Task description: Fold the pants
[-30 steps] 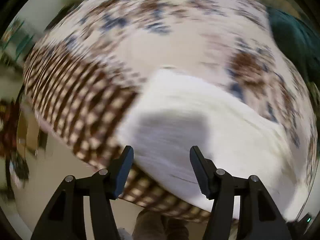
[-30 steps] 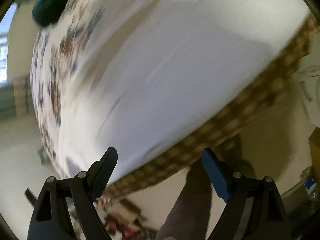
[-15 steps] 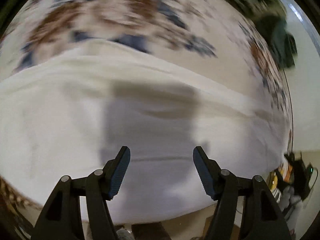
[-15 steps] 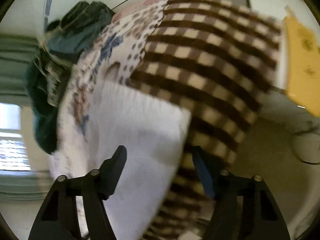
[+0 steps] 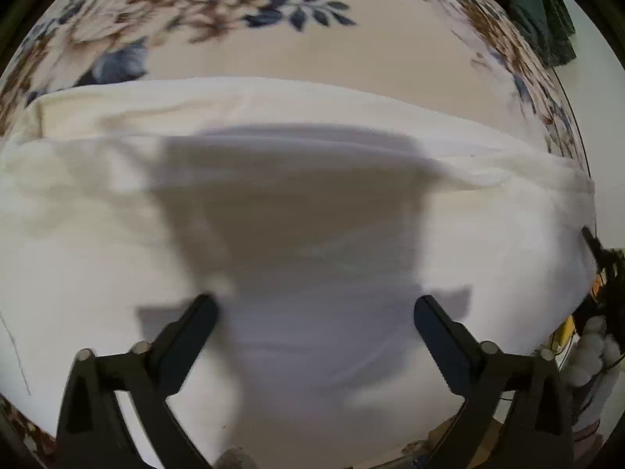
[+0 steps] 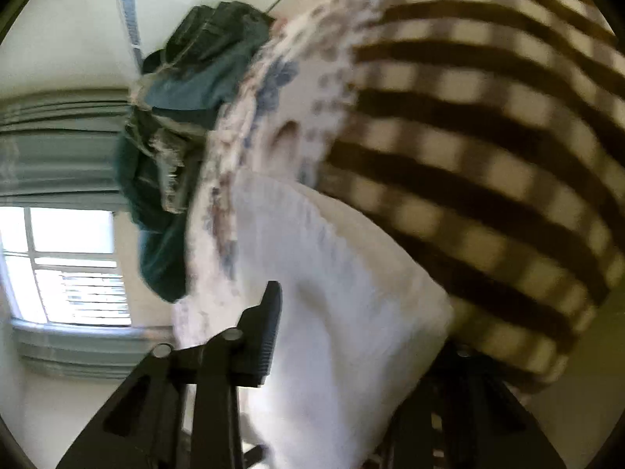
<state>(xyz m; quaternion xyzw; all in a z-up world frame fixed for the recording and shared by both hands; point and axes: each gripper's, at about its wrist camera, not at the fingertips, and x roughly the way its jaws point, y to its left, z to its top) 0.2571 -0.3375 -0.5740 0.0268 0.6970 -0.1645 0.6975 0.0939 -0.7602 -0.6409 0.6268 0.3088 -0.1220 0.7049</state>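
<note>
The white pants [image 5: 312, 203] lie spread across the bed, filling most of the left wrist view. My left gripper [image 5: 314, 312] is open just above the cloth, its shadow falling on it, and holds nothing. In the right wrist view the white pants [image 6: 343, 312] run up between my right gripper's fingers [image 6: 269, 328]. The left finger shows, and the right one is mostly hidden behind the cloth edge. The right gripper [image 6: 363, 336] stands open around the end of the pants.
A floral bedsheet [image 5: 351, 51] lies under the pants. A brown checked blanket [image 6: 488, 136] covers the bed's right part. Dark green clothes [image 6: 183, 117] are piled at the bed's far edge. A window [image 6: 70, 265] and clutter [image 5: 593, 336] lie beyond the bed.
My left gripper has dropped closer to the white pants. My right gripper has swung from the long side of the pants to their end and moved in around the cloth.
</note>
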